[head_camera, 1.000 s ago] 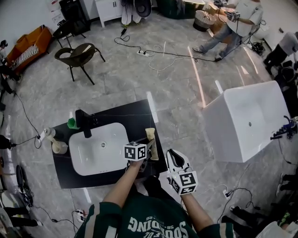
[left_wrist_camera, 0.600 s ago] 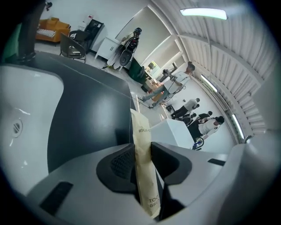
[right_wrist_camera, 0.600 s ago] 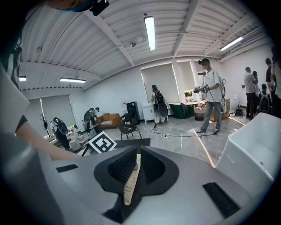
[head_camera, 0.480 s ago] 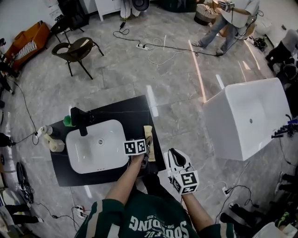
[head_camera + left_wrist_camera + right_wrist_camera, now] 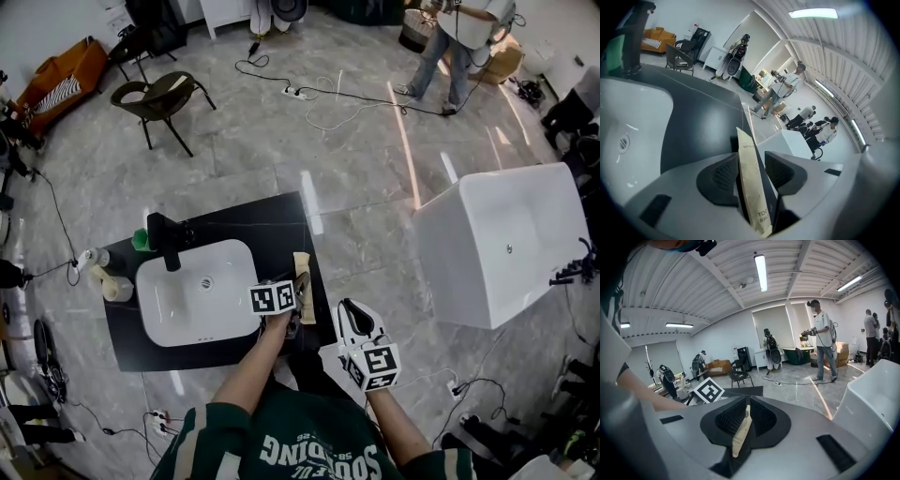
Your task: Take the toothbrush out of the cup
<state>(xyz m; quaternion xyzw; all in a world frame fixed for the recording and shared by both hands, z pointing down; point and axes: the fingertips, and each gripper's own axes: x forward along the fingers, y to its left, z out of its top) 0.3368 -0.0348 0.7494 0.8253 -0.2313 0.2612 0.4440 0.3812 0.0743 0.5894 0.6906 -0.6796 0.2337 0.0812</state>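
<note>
Left fingers opening round toothbrush packet; right fingers clamped on second packet; cup contents unclear.

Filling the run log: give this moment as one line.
left gripper: opening, toothbrush packet between jaws | right gripper: shut on second packet

Grey marble floor with glare streaks. A white bathtub stands at right. A dark surface with a white sink sits near left. Far left are a brown chair and an orange sofa. Cables trail along the far floor. Strip lights line the ribbed ceiling.
</note>
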